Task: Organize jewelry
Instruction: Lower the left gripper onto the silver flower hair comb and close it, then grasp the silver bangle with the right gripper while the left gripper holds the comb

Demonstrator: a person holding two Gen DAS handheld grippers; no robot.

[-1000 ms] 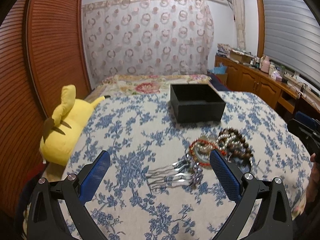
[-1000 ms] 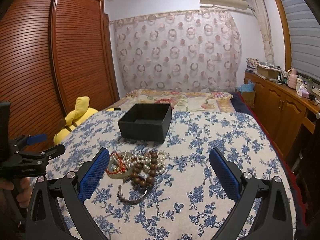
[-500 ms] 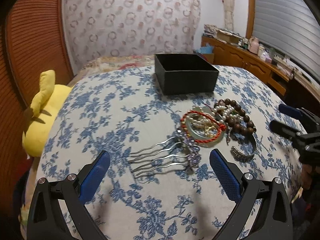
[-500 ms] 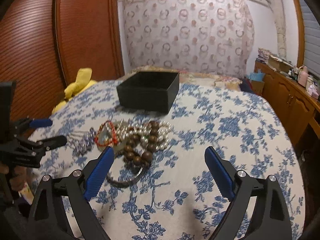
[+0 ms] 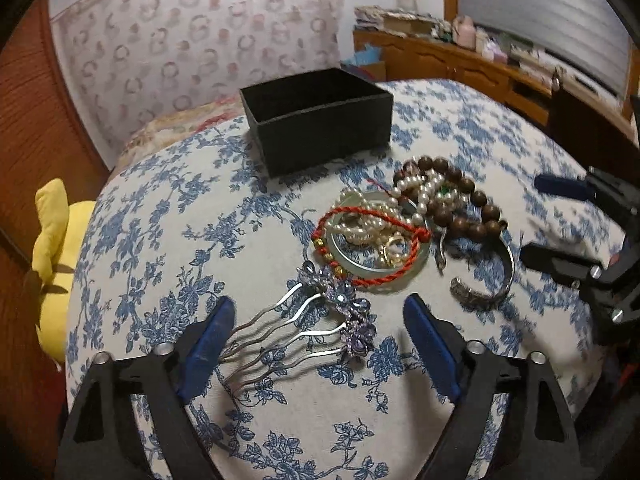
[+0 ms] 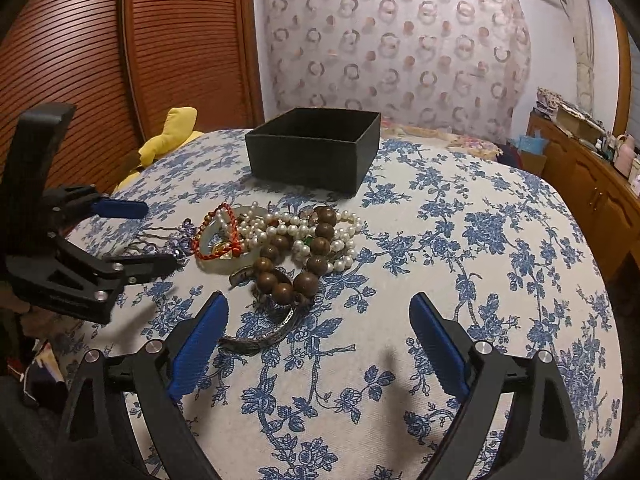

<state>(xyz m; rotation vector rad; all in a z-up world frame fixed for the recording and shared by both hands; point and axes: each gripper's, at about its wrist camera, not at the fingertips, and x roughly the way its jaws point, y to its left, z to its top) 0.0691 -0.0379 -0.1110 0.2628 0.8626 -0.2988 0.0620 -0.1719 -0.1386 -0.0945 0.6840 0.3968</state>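
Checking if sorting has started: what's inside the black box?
The black box shows only dark inner walls in both views, with no jewelry visible. Its floor is hidden behind the near wall, so something small and flat could be missed.

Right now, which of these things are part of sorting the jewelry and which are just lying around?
For the job: hair comb, red cord bracelet, pearl strands, wooden bead bracelet, silver cuff, black box.

Just lying about: yellow plush toy, floral bedspread.

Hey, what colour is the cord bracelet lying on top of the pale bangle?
Red, with a few small gold beads; the cord bracelet shows best in the left wrist view.
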